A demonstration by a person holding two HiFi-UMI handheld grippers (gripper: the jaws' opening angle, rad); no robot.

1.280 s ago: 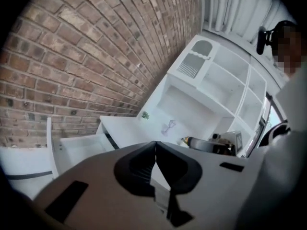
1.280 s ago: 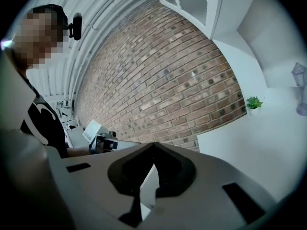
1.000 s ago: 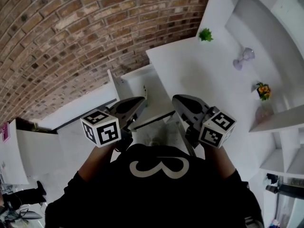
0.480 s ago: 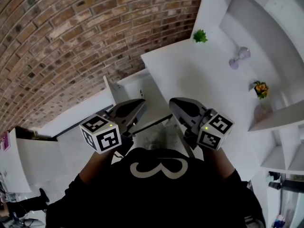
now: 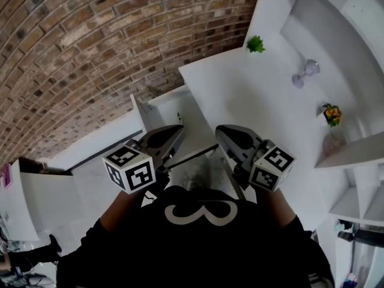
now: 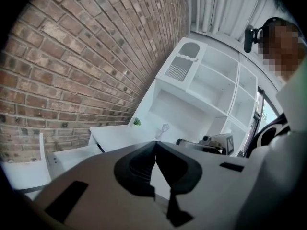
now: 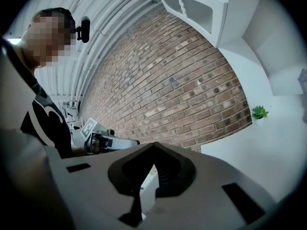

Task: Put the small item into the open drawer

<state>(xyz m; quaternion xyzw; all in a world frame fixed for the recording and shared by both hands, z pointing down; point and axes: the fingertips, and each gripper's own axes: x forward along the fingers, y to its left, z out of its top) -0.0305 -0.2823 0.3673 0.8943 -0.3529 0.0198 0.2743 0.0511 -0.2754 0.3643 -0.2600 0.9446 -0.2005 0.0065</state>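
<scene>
In the head view both grippers hover side by side above the open white drawer (image 5: 207,161), in front of the person's chest. My left gripper (image 5: 178,128) is shut, its tips meet with nothing between them (image 6: 155,143). My right gripper (image 5: 221,130) is also shut and empty (image 7: 154,144). Each gripper view shows the other gripper from the side: the right one (image 6: 206,145) and the left one (image 7: 103,140). A faint greyish patch (image 5: 193,176) lies inside the drawer, too blurred to name. I cannot pick out the small item for certain.
A white desk top (image 5: 240,95) runs beyond the drawer, with a small green plant (image 5: 256,44), a clear glass ornament (image 5: 306,72), a flower pot (image 5: 332,114) and a pale vase (image 5: 333,141). A brick wall (image 5: 90,47) rises at the left, white shelves (image 5: 354,155) at the right.
The grippers keep their places side by side and stay shut. Only the head view has shifted slightly.
</scene>
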